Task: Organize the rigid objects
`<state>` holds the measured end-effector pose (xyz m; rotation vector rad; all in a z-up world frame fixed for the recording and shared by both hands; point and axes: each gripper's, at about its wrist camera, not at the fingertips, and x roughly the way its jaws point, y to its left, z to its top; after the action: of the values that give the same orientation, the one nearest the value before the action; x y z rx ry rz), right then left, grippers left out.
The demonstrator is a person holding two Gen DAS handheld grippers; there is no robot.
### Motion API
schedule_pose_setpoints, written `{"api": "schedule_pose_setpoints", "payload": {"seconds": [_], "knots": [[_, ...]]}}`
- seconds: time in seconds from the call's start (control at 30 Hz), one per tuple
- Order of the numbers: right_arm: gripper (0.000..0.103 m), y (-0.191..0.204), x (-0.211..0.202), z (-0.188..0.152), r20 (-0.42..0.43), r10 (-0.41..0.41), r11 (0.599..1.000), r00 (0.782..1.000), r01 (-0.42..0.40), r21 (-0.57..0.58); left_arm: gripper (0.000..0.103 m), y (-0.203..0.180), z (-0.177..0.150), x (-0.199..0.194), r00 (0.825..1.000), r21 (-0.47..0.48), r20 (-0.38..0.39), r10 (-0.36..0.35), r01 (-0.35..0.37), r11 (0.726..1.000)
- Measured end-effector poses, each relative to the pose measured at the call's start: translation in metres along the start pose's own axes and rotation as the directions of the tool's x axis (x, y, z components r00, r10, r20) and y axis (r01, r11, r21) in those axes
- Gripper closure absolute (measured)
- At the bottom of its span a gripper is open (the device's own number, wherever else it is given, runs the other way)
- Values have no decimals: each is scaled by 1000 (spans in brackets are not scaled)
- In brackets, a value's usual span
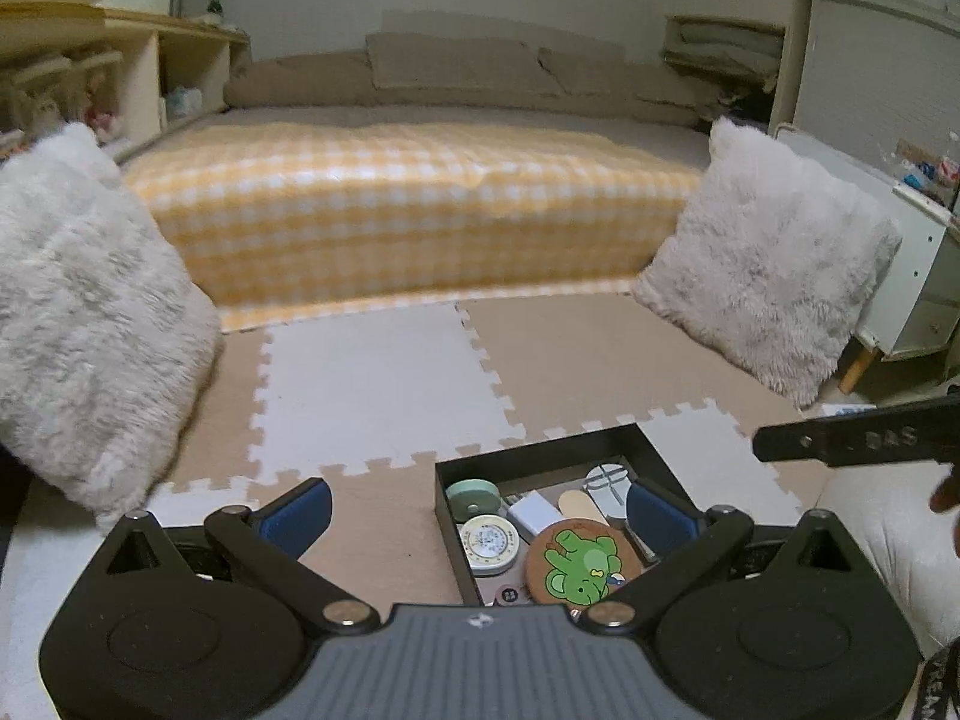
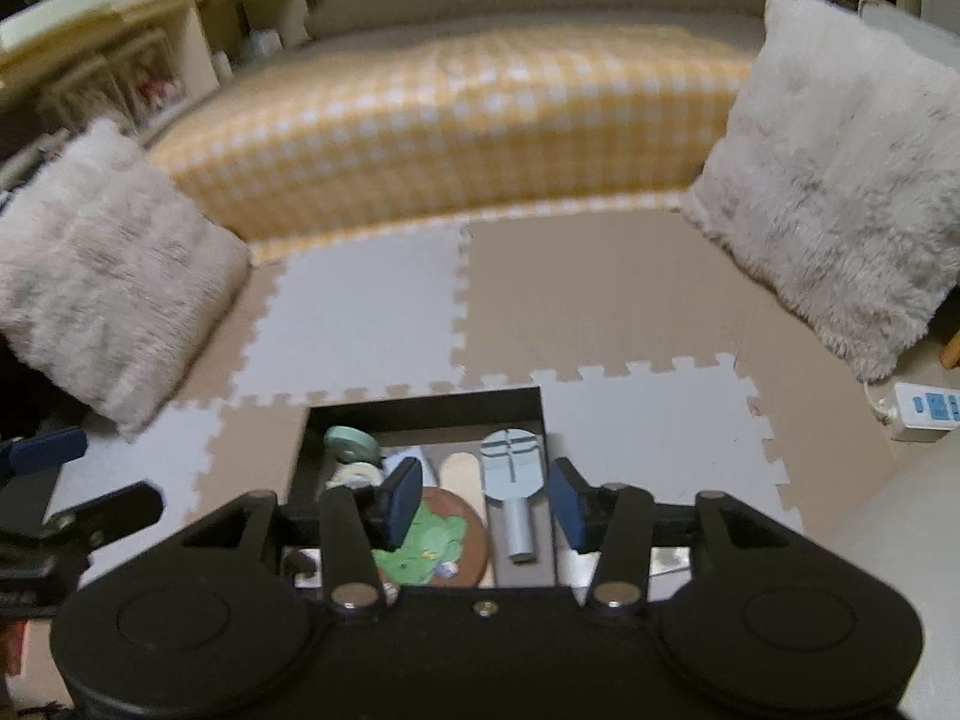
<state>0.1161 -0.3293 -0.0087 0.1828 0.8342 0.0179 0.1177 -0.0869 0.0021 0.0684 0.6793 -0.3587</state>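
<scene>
1. The black tray [image 2: 420, 402] sits on the foam floor mat [image 2: 600, 300], holding a bear coaster [image 2: 447, 546], tape rolls [image 2: 351, 444], a round tin [image 1: 489, 543], a white block [image 1: 534, 510] and a pale-blue handled tool [image 2: 515, 480].
2. The right claw [image 2: 483, 504] is spread and empty, directly above the tray; the tool lies below between its fingers, long axis running toward the camera.
3. The left claw [image 1: 480, 513] is spread wide, empty, offset toward the tray's left edge.
4. The right hand looks nearer.
5. Only the left view shows the tin clearly; only the right shows the tool's handle.
</scene>
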Motion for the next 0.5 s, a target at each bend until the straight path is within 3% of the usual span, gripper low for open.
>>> {"api": "schedule_pose_setpoints", "payload": {"seconds": [0.27,0.5], "knots": [[35,20,-59,-34,93,-12,1000,996,13,-14,0,0,-19,-42,998,24,53,33,-34,999],[24,36,-85,-68,137,-33,999,990,37,-27,0,3,-37,-67,995,20,90,50,-52,998]]}}
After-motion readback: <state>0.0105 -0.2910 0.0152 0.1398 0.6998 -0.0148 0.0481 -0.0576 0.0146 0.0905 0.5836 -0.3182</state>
